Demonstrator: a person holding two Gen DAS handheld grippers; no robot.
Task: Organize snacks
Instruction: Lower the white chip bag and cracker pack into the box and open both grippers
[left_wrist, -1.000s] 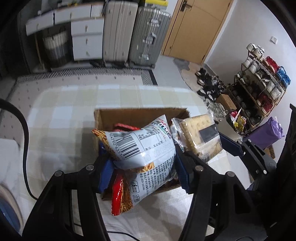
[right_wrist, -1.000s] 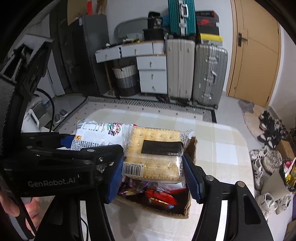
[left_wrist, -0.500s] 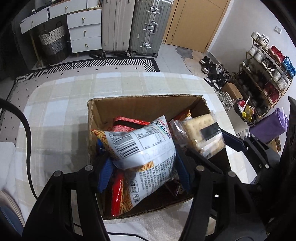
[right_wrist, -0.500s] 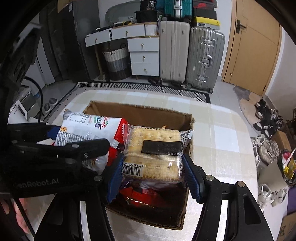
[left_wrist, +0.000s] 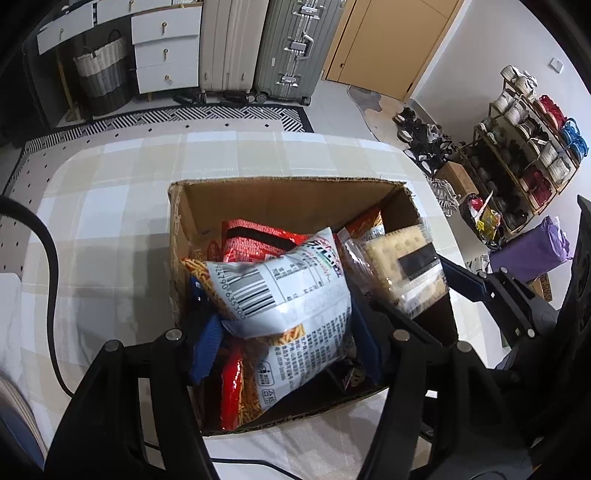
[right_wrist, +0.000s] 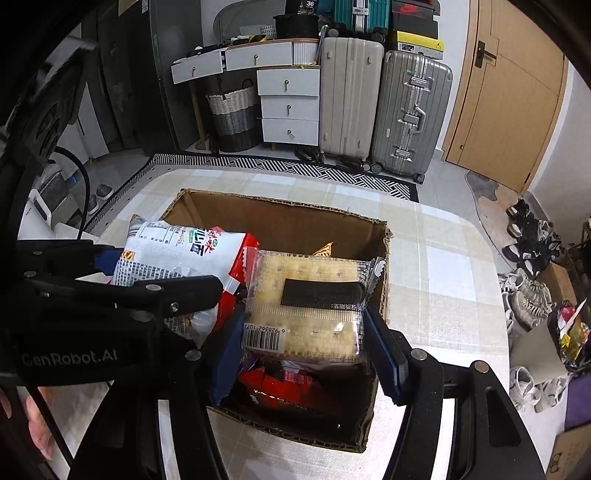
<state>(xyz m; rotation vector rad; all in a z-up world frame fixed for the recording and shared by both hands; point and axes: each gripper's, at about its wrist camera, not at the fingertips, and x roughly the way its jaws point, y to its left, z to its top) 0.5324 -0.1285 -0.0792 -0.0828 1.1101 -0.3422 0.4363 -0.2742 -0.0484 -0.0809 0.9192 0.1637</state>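
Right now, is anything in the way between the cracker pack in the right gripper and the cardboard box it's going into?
Nothing visible blocks it. The cracker pack, held in the right gripper, hangs over the open cardboard box. Below it lie red snack packs; the white snack bag in the left gripper is beside it.

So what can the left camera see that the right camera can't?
Only the left wrist view shows the shoe rack, the purple bag beside it, and the barcode side of the white snack bag in the left gripper.

Only the right wrist view shows the door handle, the teal suitcase up top, and the cracker pack's barcode.

Both show the cardboard box of snacks, the cracker pack in the right gripper, the white drawers, the basket and the two suitcases.
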